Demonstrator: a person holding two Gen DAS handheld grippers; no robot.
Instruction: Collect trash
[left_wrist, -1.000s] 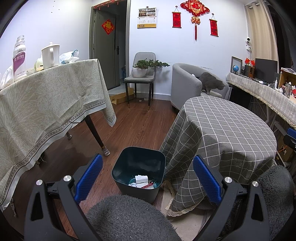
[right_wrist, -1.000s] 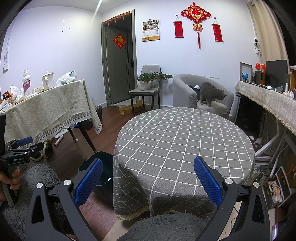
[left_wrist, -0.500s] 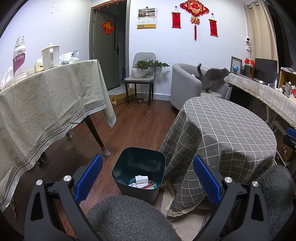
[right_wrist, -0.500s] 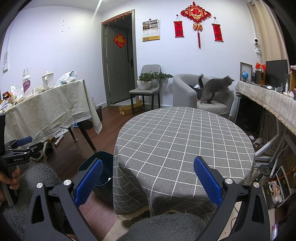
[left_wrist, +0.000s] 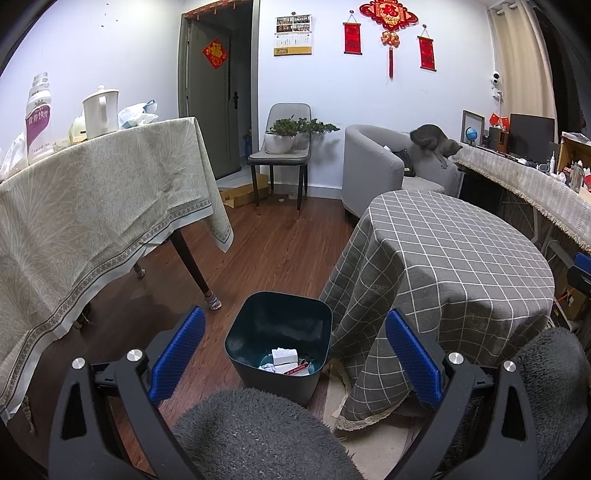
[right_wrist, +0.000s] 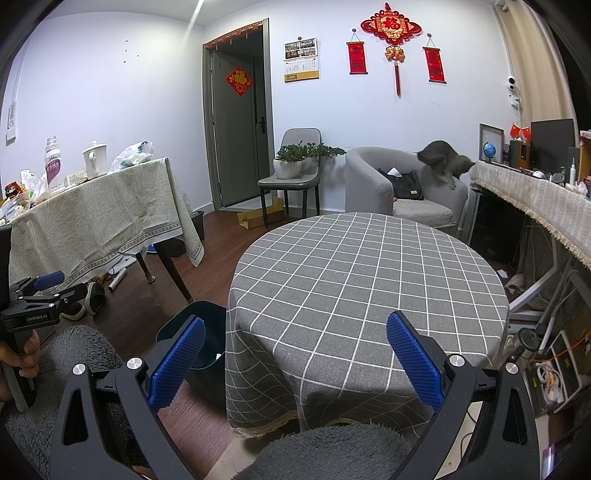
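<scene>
My left gripper (left_wrist: 293, 354) points at the trash bin (left_wrist: 279, 343) on the floor, just left of the round table (right_wrist: 365, 280). Discarded items (left_wrist: 286, 360) lie in the bin. The long table (left_wrist: 92, 206) stands far left; the armchair (right_wrist: 402, 188) sits behind the round table.

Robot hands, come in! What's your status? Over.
Left gripper open, empty. Right gripper open, empty. Trash bin holds scraps. Round table bare, nothing blocking.
</scene>
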